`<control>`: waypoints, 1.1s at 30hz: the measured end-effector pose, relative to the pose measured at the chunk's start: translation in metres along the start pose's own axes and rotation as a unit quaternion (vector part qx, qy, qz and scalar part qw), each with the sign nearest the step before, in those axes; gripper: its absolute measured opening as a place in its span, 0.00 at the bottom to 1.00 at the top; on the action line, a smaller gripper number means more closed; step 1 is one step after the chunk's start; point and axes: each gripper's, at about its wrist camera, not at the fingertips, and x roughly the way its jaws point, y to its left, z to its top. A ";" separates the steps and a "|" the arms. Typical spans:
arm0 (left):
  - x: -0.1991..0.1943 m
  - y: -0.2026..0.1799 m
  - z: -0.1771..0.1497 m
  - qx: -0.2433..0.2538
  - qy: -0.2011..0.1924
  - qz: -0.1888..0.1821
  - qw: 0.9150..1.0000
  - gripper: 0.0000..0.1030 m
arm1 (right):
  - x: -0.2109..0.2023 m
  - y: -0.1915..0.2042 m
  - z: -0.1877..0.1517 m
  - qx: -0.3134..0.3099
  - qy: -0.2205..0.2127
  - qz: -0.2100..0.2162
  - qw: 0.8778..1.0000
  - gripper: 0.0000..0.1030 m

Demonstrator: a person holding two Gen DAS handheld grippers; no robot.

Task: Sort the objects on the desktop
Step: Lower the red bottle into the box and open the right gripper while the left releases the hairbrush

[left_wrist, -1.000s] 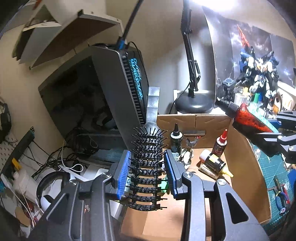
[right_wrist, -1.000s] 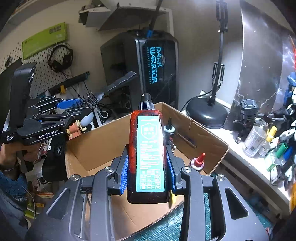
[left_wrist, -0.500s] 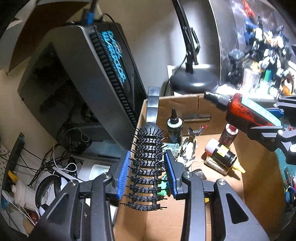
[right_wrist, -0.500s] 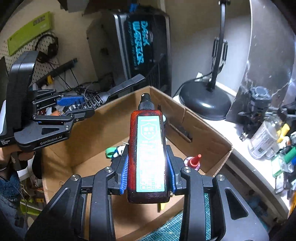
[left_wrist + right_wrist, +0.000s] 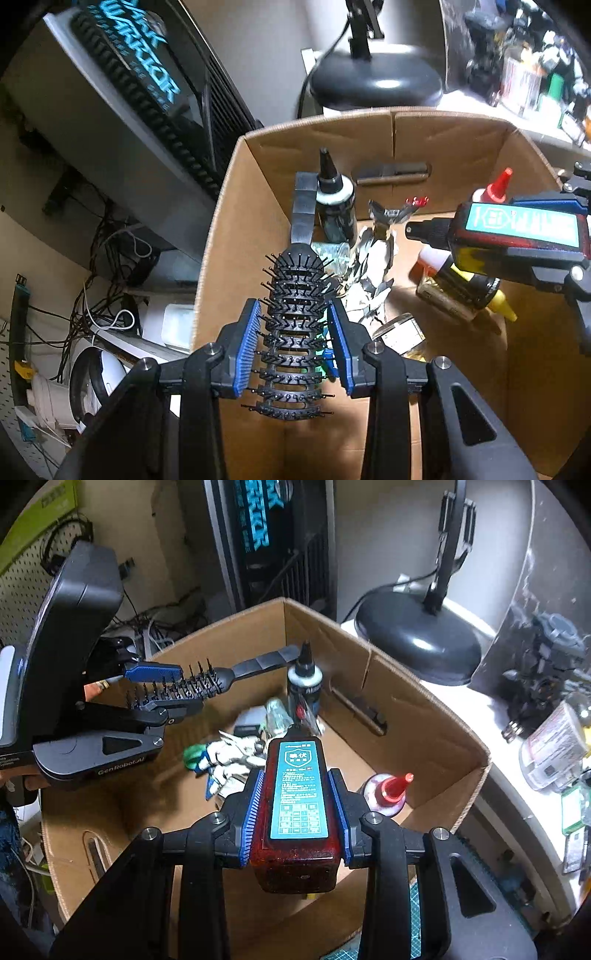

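Left wrist view: left tool pinches black hairbrush; right tool pinches red bottle, both above cardboard box.

Behind the scene we see a black computer tower with teal lettering, and beside it a black desk lamp on a white ledge. At far left we see a pegboard and tangled cables.

Both grippers angled steeply downward, each clamped on a load.

The left gripper had its blue pads pressed against the sides of a black hairbrush. The right gripper squeezed a red bottle between its pads. Fingers of a hand showed under the left gripper's body.
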 end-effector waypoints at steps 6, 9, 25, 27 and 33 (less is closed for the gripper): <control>0.016 -0.006 0.008 0.018 0.037 0.008 0.999 0.36 | 0.017 -0.003 0.001 -0.001 0.026 -0.002 1.000 0.32; 0.018 -0.010 0.008 0.029 0.046 0.014 0.998 0.36 | 0.022 -0.004 -0.002 0.000 0.034 -0.001 0.999 0.32; -0.010 -0.030 -0.006 0.075 0.038 0.042 0.996 0.45 | -0.009 -0.006 -0.011 -0.001 0.013 0.001 1.000 0.35; -0.019 -0.034 -0.007 0.083 0.027 0.048 0.995 0.50 | -0.015 -0.006 -0.013 0.001 0.008 0.001 1.000 0.35; -0.044 -0.042 -0.013 0.082 -0.002 0.047 0.996 0.50 | -0.037 -0.005 -0.023 0.008 -0.009 -0.004 1.000 0.35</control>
